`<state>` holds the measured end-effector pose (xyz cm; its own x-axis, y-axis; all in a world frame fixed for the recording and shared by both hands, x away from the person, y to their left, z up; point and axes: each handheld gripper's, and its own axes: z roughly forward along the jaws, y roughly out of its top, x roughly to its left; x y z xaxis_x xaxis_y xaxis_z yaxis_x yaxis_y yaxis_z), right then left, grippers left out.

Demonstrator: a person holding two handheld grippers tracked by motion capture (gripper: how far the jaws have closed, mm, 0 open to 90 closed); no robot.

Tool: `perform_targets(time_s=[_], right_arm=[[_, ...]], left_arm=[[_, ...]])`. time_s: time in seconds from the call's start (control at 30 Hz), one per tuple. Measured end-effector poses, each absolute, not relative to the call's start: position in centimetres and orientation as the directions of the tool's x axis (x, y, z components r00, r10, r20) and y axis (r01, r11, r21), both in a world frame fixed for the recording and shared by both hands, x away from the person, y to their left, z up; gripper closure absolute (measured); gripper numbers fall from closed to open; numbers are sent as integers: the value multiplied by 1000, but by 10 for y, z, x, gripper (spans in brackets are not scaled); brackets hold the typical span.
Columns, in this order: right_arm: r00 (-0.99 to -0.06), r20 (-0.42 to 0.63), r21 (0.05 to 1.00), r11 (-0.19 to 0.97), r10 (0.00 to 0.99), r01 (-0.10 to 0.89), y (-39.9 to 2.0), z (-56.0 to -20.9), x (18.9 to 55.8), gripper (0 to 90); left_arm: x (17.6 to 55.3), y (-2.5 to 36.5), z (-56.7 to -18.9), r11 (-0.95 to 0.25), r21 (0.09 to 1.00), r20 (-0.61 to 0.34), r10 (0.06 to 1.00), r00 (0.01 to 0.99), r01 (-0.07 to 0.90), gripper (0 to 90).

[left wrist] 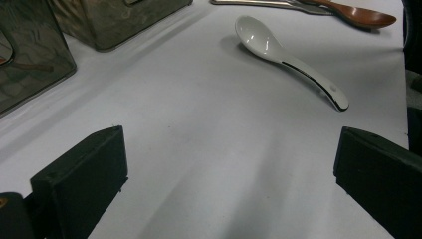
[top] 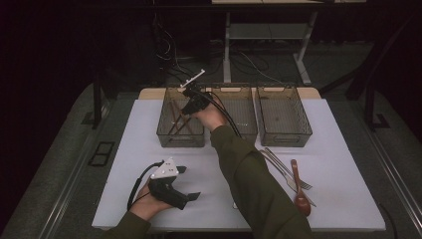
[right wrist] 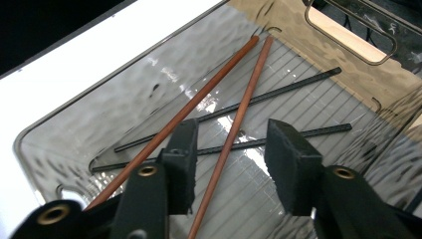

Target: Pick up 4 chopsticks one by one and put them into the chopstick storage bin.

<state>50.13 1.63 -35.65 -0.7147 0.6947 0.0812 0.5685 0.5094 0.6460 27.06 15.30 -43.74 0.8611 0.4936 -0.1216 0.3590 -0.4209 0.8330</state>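
Observation:
My right gripper [top: 191, 103] hangs over the left clear bin [top: 180, 139], reached across from the right. In the right gripper view its jaws [right wrist: 229, 149] stand apart, open, with one brown chopstick [right wrist: 249, 89] running between them and no pad pressing on it. A second brown chopstick [right wrist: 209, 94] lies beside it, over two black chopsticks [right wrist: 278, 92] on the bin floor [right wrist: 124, 104]. My left gripper [top: 181, 186] rests near the table's front left, open [left wrist: 229, 164] and holding nothing. A white spoon [left wrist: 283, 55] lies ahead of it.
Two more clear bins, a middle one [top: 242, 130] and a right one [top: 284, 135], stand beside the left bin at the table's back. A fork and knife [top: 287, 172] and a brown wooden spoon [top: 300, 191] lie at the front right. The white tabletop [top: 343, 164] ends close behind the bins.

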Motion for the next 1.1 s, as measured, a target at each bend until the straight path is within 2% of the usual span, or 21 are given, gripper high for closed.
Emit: perform_targets(time_s=[0.17,0.27,0.43,0.6,0.87,1.1], right_arm=[[-728,99,669,496,679,553,7,-354,496,515],[-753,136,678,494,643,544,1,-354,490,550],[-812,154,682,535,562,499,-1,-355,472,774],[-865,144,687,581,480,437,-3,-354,454,891],[-899,141,686,614,414,390,9,-353,437,893],[-906,153,667,635,395,390,23,-364,433,893]], left_arm=[[271,153,-438,-421,833,-121,494,861,359,0],[271,153,-438,-425,831,-118,493,862,357,0],[270,153,-438,-430,827,-119,495,861,361,0],[270,152,-438,-429,827,-119,498,859,364,0],[271,153,-438,-450,821,-103,491,865,353,0],[270,153,-439,-439,822,-115,495,861,362,0]])
